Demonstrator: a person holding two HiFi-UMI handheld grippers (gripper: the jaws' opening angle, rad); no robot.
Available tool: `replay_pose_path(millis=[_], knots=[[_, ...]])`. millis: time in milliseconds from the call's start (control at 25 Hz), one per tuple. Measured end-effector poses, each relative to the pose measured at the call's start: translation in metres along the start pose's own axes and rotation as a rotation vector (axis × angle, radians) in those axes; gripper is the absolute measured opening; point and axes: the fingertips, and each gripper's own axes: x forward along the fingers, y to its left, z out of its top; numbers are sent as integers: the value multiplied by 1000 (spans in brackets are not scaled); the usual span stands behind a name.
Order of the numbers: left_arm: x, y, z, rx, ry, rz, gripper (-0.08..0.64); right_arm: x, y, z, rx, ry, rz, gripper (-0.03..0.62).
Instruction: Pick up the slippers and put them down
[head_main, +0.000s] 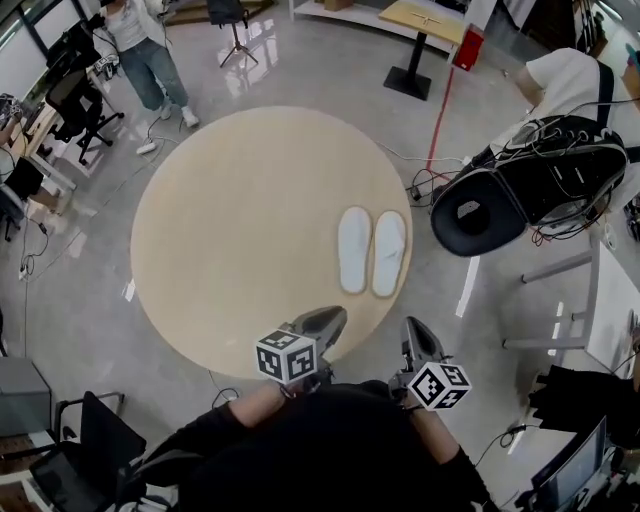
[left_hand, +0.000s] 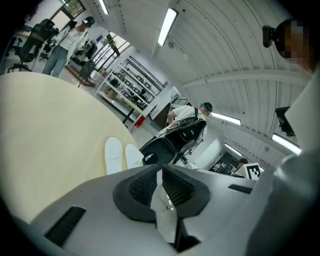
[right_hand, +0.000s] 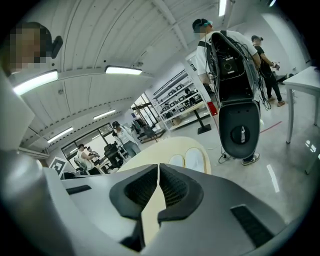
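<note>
Two white slippers (head_main: 371, 251) lie side by side, soles up, on the right part of the round beige table (head_main: 230, 230). The left gripper view shows the same slippers (left_hand: 121, 155) ahead on the table; the right gripper view has the slippers (right_hand: 188, 160) small and far off. My left gripper (head_main: 333, 316) hangs over the table's near edge, short of the slippers, shut and empty. Over the floor just off the near right edge is my right gripper (head_main: 412, 326), also shut with nothing in it.
A person's black backpack rig (head_main: 520, 190) stands close to the table's right side, with cables (head_main: 425, 180) on the floor. Another person (head_main: 150, 55) stands beyond the far left edge, near office chairs (head_main: 80, 100). A white desk (head_main: 610, 300) is at the right.
</note>
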Motion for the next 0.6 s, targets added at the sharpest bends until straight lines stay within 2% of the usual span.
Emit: replay_pose_path(millis=[200,400,520,600], knots=[[-2,30,40,-12,2,-3,27,42,21,12,-1,16,-22,18],[24,36,52,-31,3,28,43,61,-1,22,12,52,-28,23],[41,42,57,-32,16,59,126,80,-14,25,31,87,-16,108],[54,54,59,-31,11,90,148,98,-24,23,36,111,2,150]])
